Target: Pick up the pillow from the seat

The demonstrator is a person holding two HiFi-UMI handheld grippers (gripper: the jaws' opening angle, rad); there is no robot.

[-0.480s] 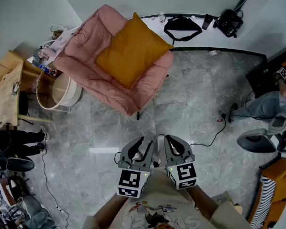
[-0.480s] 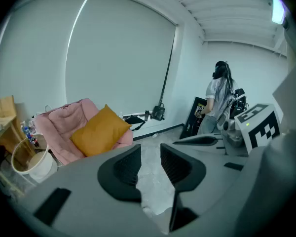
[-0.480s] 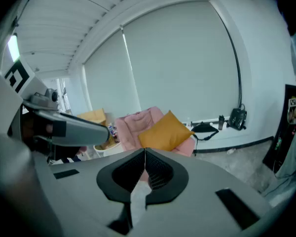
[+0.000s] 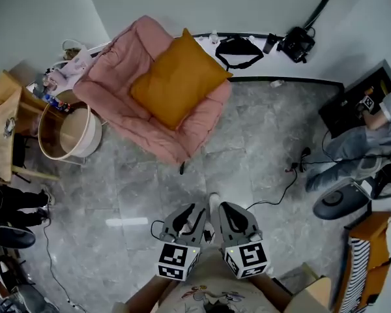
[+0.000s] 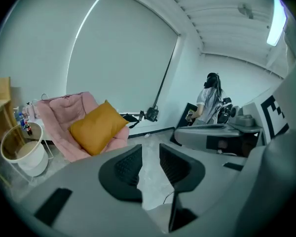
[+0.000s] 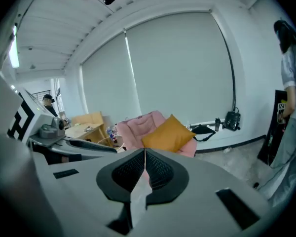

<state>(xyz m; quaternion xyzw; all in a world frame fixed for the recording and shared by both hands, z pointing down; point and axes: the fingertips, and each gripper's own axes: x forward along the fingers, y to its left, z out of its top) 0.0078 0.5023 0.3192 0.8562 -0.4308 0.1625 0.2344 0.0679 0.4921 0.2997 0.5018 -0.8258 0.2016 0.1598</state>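
Note:
A mustard-yellow pillow [image 4: 179, 77] lies tilted on the seat of a pink padded chair [image 4: 127, 96] across the grey stone floor. It also shows as the pillow [image 5: 96, 127] in the left gripper view and the pillow [image 6: 168, 132] in the right gripper view. Both grippers hang side by side near my body, well short of the chair. My left gripper [image 4: 195, 208] has a narrow gap between its jaws, open [image 5: 150, 154], with only floor seen through it. The right gripper [image 4: 221, 208] has its pads pressed together, shut [image 6: 144, 157] and holding nothing.
A white round basket [image 4: 68, 132] and a wooden table [image 4: 3, 129] stand left of the chair. A black bag [image 4: 238, 47] and a camera bag [image 4: 296, 43] lie by the far wall. A cable [image 4: 283, 181] crosses the floor; a person [image 4: 371, 139] is at the right.
The head view has shifted slightly: chair and pillow sit a little higher and further left, the grippers a little lower. Both pairs of jaws look unchanged.

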